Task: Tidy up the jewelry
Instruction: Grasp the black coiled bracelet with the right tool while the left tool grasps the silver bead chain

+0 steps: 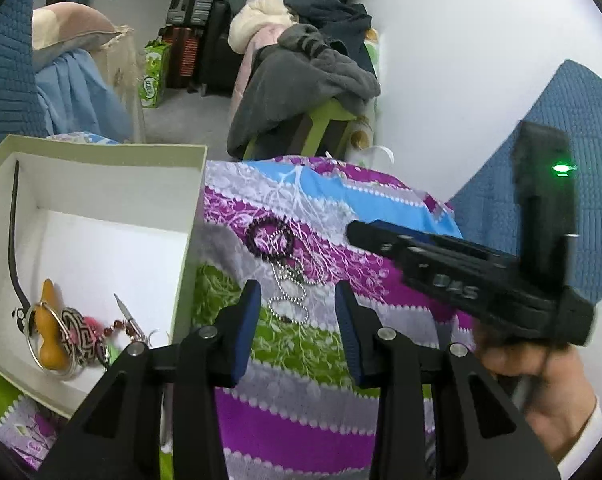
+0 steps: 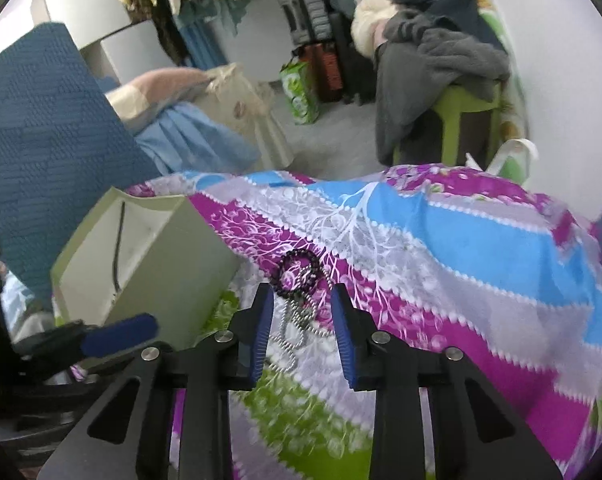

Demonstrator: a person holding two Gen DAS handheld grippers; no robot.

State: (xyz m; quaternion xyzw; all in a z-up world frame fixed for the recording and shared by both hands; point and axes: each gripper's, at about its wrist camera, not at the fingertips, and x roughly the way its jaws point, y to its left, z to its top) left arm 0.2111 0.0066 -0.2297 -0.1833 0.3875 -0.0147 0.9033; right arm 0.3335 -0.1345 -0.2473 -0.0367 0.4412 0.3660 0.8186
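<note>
Silver ball chain (image 1: 289,284) lying in loose loops on the striped floral bedspread (image 1: 301,368), far end tangled through a dark beaded bracelet (image 1: 269,236); same pair seen from the right wrist view as chain (image 2: 293,324) and bracelet (image 2: 299,270), just ahead of the fingertips. Judged light, limp and slippery: no stiffness to push against, likely to slide off smooth pads and to drag the bracelet along if lifted by one strand. Best taken where several loops bunch together, near the overlap with the bracelet, pinching down into the soft cloth. Bracelet probably elastic and springy, easier to grip across its band.

Right gripper (image 2: 299,320) parted wide, empty, straddling the chain's upper loops. Left gripper (image 1: 297,312) likewise spread, holding nothing, hovering nearer the chain's lower loops.

Pale green open cardboard box (image 1: 189,216) just beside, on the left, already containing an orange gourd charm (image 1: 49,328), a metal ring (image 1: 45,344), a patterned woven pendant (image 1: 77,332) and red beads (image 1: 117,326).
</note>
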